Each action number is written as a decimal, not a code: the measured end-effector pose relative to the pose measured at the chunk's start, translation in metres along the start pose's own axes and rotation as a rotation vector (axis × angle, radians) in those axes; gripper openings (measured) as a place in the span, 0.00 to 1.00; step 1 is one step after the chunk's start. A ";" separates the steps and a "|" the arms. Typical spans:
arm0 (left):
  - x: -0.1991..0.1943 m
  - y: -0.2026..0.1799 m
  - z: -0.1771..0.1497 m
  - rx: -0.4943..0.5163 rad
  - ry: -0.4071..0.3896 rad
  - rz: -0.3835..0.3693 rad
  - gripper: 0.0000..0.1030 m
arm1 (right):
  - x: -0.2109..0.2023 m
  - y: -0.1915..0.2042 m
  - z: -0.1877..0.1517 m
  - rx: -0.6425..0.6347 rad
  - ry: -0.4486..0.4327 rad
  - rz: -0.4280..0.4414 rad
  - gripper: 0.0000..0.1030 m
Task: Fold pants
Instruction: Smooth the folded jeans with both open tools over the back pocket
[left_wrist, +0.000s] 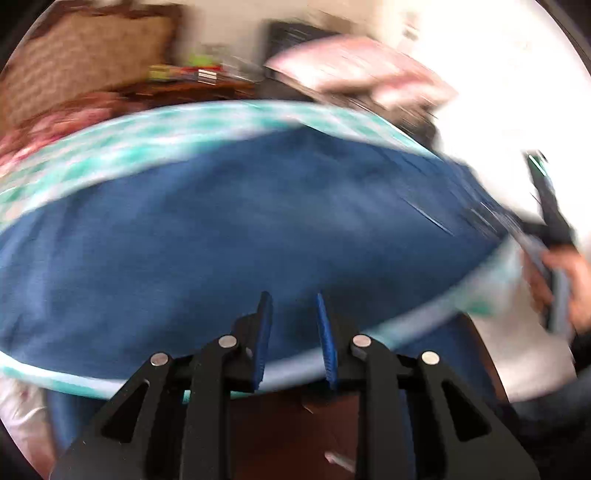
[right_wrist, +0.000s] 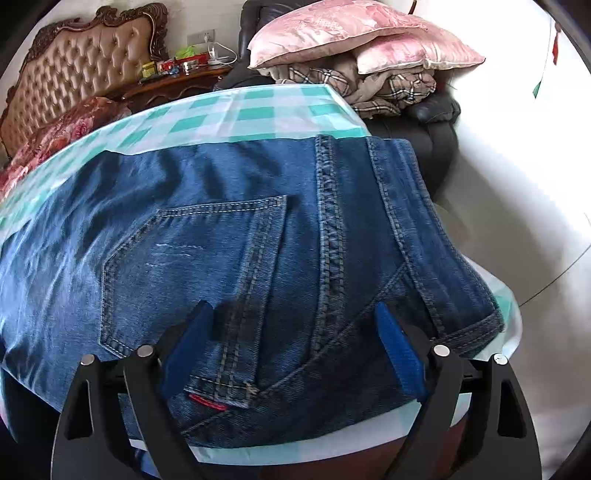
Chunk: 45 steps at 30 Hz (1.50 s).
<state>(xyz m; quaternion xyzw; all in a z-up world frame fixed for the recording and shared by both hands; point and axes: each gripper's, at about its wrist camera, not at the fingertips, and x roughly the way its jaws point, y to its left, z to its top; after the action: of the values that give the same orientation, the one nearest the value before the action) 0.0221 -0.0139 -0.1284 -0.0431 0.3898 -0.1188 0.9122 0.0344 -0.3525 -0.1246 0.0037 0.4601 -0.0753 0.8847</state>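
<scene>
right gripper (right_wrist: 291, 314) wide above jeans (right_wrist: 221, 229), pillows (right_wrist: 351, 37) behind

The left gripper (left_wrist: 291, 306) points steeply down, its 2 blue-padded fingers (left_wrist: 264, 332) standing a narrow gap apart with nothing pinched between them; the left wrist view is smeared with blur. At the right edge of that view a bare hand (left_wrist: 565, 291) wraps the black handle of the other tool. The right gripper (right_wrist: 291, 314) also tilts steeply down, its 2 blue pads (right_wrist: 397, 347) spread wide, clear of each other, the fingertips hovering low over the jeans (right_wrist: 229, 236) without clamping the cloth
</scene>
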 end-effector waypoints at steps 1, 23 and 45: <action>-0.001 0.019 0.008 -0.048 -0.020 0.035 0.25 | 0.000 0.002 0.000 -0.002 0.001 -0.012 0.85; 0.106 0.093 0.131 0.010 0.017 -0.045 0.41 | 0.008 0.009 0.006 0.048 0.053 -0.087 0.94; 0.024 0.215 0.053 -0.311 0.000 0.281 0.32 | -0.073 0.217 0.049 -0.411 -0.143 0.348 0.63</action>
<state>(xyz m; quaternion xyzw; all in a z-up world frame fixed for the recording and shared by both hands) 0.1152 0.1874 -0.1454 -0.1287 0.4057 0.0710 0.9021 0.0622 -0.1323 -0.0507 -0.1023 0.3945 0.1725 0.8968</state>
